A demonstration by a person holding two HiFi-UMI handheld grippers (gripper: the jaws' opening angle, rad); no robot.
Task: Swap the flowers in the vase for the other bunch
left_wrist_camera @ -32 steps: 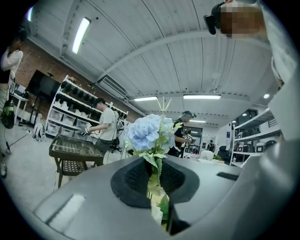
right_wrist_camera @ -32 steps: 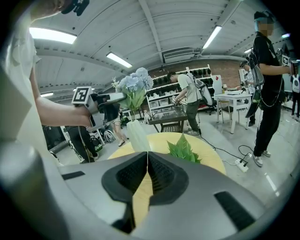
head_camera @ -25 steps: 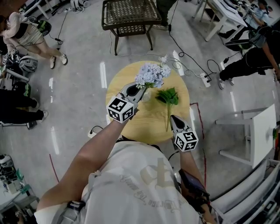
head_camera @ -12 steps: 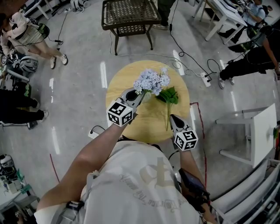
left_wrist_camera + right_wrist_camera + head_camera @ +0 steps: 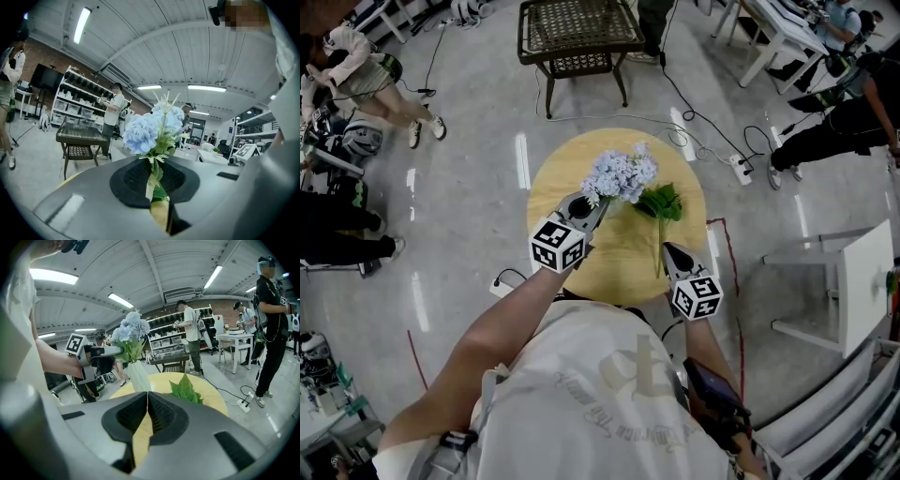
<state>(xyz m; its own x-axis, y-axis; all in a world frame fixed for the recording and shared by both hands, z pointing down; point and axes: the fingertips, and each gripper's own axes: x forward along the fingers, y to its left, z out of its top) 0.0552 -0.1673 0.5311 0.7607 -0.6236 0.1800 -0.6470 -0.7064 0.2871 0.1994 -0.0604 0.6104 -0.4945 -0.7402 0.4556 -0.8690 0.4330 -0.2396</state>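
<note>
**Head view**
- Tabletop: a round yellow wooden tabletop (image 5: 614, 261) carries the flowers.
- Blue bunch: a bunch of pale blue hydrangea flowers (image 5: 621, 175) stands over the middle of the tabletop and hides the vase under it.
- Green bunch: a green leafy bunch (image 5: 662, 204) lies flat on the tabletop just right of the blue bunch, its thin stem running toward the person.
- Left gripper: the left gripper (image 5: 602, 200) reaches in on a bare forearm, with its tips at the base of the blue heads.
- Right gripper: the right gripper (image 5: 667, 249) is over the near right part of the tabletop, beside the lower end of the green stem, and points away from the person.

**Left gripper view**
- Fingers: the black fingers (image 5: 131, 180) of the left gripper (image 5: 153, 176) are clenched on the stems of the blue bunch (image 5: 150, 129), with leaves and a pale stem pinched between the pads.
- Pose: the gripper is close to level and the bunch rises upright out of the grip.
- Behind: a dark wicker-topped side table (image 5: 79, 137) stands on the floor.

**Right gripper view**
- Vase: a white ribbed vase (image 5: 138, 376) stands upright on the tabletop (image 5: 206, 397). The leafy base of the blue bunch (image 5: 131, 331) meets its mouth, but how deep the stems go cannot be told.
- Green bunch: the green bunch (image 5: 186, 390) lies just right of the vase.
- Left gripper: the left gripper (image 5: 118, 350) holds the stems just above the vase's mouth.
- Fingers: the fingers of the right gripper (image 5: 147, 404) are pressed together with nothing between them.
</note>
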